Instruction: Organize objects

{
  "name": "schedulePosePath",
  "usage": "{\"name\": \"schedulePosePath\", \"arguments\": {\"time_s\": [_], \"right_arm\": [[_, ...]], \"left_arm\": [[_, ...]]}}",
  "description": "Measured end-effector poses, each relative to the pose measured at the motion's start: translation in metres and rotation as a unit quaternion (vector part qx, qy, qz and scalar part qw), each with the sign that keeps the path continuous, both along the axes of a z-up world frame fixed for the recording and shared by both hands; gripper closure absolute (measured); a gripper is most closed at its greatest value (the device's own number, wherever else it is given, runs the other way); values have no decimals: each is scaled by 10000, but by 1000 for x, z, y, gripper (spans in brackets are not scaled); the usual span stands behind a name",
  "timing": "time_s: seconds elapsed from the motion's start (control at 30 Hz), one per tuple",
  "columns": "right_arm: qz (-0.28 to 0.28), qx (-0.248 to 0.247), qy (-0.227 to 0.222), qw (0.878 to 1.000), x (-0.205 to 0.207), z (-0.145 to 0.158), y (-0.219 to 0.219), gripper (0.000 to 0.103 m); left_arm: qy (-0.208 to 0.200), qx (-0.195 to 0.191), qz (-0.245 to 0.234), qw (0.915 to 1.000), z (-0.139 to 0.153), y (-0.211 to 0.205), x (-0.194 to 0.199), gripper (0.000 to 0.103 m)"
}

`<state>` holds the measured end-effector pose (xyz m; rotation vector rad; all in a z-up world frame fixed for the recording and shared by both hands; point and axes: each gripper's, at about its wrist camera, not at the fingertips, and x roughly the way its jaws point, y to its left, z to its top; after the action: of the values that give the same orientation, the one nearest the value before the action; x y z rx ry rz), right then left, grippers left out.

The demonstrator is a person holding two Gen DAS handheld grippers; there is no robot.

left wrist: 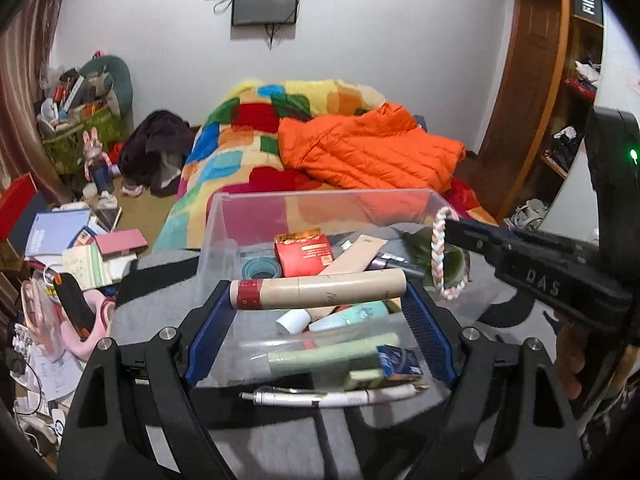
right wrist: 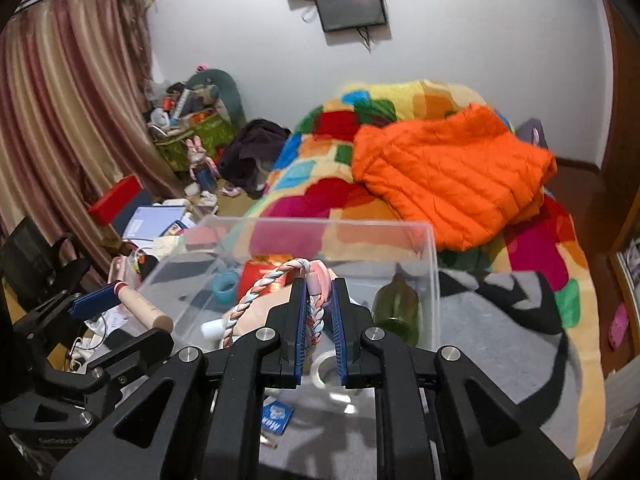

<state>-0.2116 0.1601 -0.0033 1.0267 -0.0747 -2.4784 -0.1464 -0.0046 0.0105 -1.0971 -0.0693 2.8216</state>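
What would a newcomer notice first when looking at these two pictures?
The bright orange jacket lies on the many-coloured blanket on the bed. In front stands a clear plastic box full of small things. The left gripper holds a tan cardboard tube crosswise above it, and the right gripper pinches a braided pink, white and blue ring.

My left gripper (left wrist: 318,304) has matte black linkage arms with round silver screws and ribbed blue pads (left wrist: 426,330). My right gripper (right wrist: 320,300) is built the same; from the left wrist its black body reads "DAS", with a green light above and bare fingers (left wrist: 570,354) below that marking.
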Motion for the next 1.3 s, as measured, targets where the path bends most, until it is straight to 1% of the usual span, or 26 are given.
{"name": "schedulePosePath", "arguments": {"time_s": [0.17, 0.27, 0.3, 0.33, 0.37, 0.4, 0.43, 0.47, 0.53, 0.57, 0.6, 0.67, 0.7, 0.73, 0.77, 0.87, 0.93, 0.97, 1.07, 1.1, 1.2, 1.27, 1.3], "right_arm": [[0, 310, -88, 9995, -4, -16, -7, 92], [32, 510, 37, 9987, 0, -17, -10, 92], [66, 534, 50, 9985, 1, -17, -10, 91], [103, 513, 39, 9986, 2, -16, -8, 89], [127, 472, 12, 9988, 3, -15, -8, 82], [174, 400, -27, 9990, 4, -14, -6, 77], [201, 352, -29, 9992, 6, -13, -4, 70], [198, 315, 2, 9993, 8, -12, -2, 68], [240, 289, 49, 9993, 13, -9, 0, 68], [298, 279, 59, 9992, 17, -7, 1, 68], [347, 270, 79, 9990, 21, -5, 2, 68], [460, 299, 179, 9983, 34, -1, 5, 67], [467, 319, 207, 9982, 40, 0, 6, 67], [481, 330, 205, 9981, 43, 0, 6, 65], [555, 333, 172, 9978, 50, -2, 8, 62], [754, 394, 107, 9963, 64, -9, 8, 60], [965, 541, 17, 9939, 71, -19, 4, 60], [1046, 616, -43, 9926, 74, -24, 0, 60], [1227, 860, -365, 9880, 73, -45, -9, 60], [1271, 836, -527, 9870, 70, -51, -11, 60], [1365, 593, -912, 9846, 61, -62, -12, 60], [1443, 432, -1042, 9831, 57, -65, -15, 60], [1466, 410, -1036, 9829, 57, -65, -16, 61]], "left_arm": [[-246, -102, 72, 9996, -17, 2, -19, 19], [-331, -102, 70, 9994, -23, 2, -22, 18], [-333, -75, 79, 9994, -23, 1, -21, 15], [-345, -41, 75, 9994, -22, 0, -20, 12], [-337, -14, 69, 9994, -21, 0, -19, 9], [-289, 14, 61, 9996, -19, -1, -16, 9], [-244, -23, 50, 9997, -17, -1, -12, 9], [-204, -91, 41, 9997, -15, 0, -9, 8], [-123, -166, 12, 9998, -10, 0, -2, 7], [-102, -148, -14, 9998, -8, -1, 3, 5], [-114, -90, -35, 9999, -8, -3, 6, 2], [-177, 61, -69, 9998, -9, -8, 12, 1], [-107, 30, -32, 9999, -10, -10, 18, 0], [-87, -108, 37, 9999, -11, -9, 24, 0], [-140, -218, 29, 9997, -14, -8, 29, 0], [-293, -312, -145, 9990, -27, -5, 40, 0], [-427, -386, -312, 9979, -36, -2, 41, 0], [-537, -487, -364, 9967, -42, -1, 40, 0], [-778, -531, -445, 9946, -55, 0, 33, 0], [-894, -510, -476, 9935, -59, 0, 29, 0], [-952, -488, -487, 9931, -63, -1, 28, 0], [-940, -449, -459, 9935, -63, -3, 30, 0], [-919, -414, -432, 9940, -62, -5, 31, 0]]}}
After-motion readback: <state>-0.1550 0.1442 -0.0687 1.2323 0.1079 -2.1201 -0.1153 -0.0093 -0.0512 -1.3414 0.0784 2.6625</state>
